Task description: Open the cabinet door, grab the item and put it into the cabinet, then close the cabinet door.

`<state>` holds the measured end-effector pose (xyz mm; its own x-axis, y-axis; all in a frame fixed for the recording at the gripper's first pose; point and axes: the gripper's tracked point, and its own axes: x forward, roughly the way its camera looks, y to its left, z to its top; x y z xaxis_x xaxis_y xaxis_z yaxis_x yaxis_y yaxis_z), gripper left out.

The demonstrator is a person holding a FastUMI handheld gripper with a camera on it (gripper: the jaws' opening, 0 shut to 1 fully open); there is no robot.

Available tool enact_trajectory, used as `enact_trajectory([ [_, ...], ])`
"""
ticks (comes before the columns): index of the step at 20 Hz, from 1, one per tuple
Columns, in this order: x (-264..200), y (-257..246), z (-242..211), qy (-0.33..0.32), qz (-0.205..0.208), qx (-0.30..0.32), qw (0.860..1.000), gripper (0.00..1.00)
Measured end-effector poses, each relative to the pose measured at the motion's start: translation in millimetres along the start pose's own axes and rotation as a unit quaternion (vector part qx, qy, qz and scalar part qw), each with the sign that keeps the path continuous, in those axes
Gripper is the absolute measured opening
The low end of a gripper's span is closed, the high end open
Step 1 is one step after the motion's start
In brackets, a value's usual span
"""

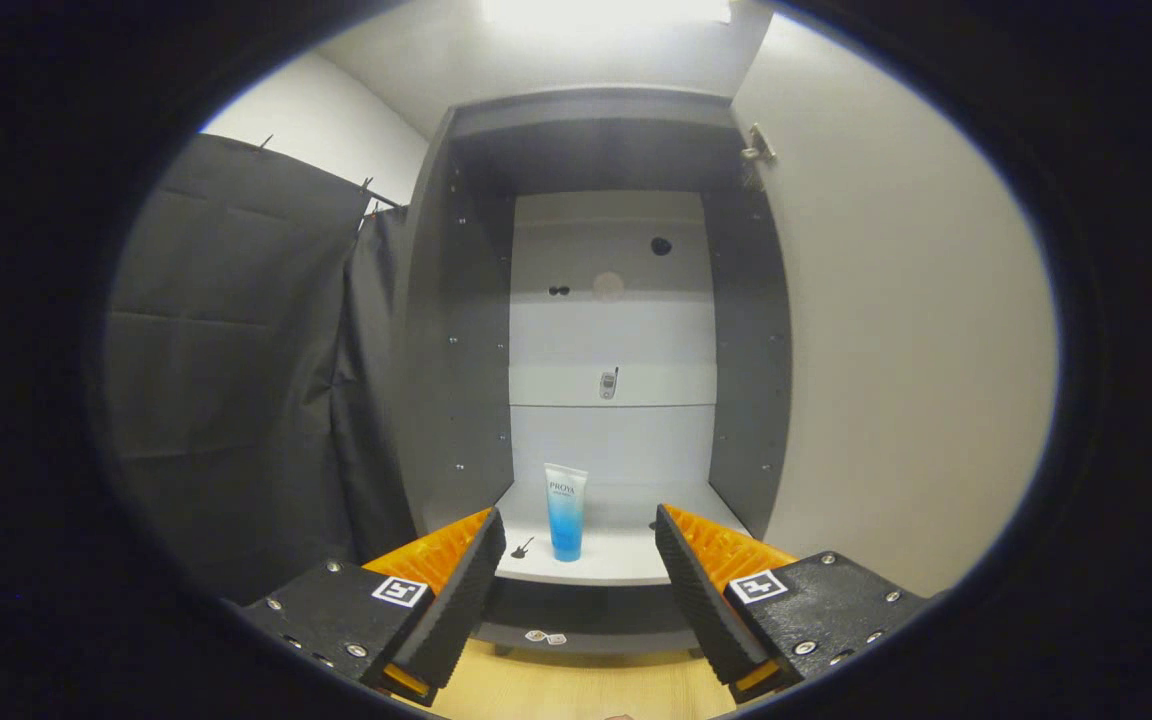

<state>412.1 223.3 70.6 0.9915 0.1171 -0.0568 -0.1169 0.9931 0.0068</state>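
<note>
The gripper view looks forward and slightly up into the open cabinet [601,330] from low near its front. The gripper [576,575] (fingers spread apart) frames the near shelf [626,560].

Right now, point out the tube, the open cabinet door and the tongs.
tube [566,512]: gripper view, middle of its body.
cabinet door [896,360]: gripper view, inner face.
tongs [576,572]: gripper view, open, midway between tips.

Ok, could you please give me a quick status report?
Tool open, empty. Blue-and-white plastic tube upright on grey cabinet's bottom shelf, beyond the fingers. White door open. Nothing in the way.
</note>
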Motion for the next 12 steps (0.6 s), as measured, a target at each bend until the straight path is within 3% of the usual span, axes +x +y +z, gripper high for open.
enact_trajectory([
  [8,-118.8,-14.6,-2.5,-0.014,0.011,0.020,1.000,0.93],
  [12,-174.5,-33.5,3.4,-0.031,-0.002,0.016,0.999,0.93],
])
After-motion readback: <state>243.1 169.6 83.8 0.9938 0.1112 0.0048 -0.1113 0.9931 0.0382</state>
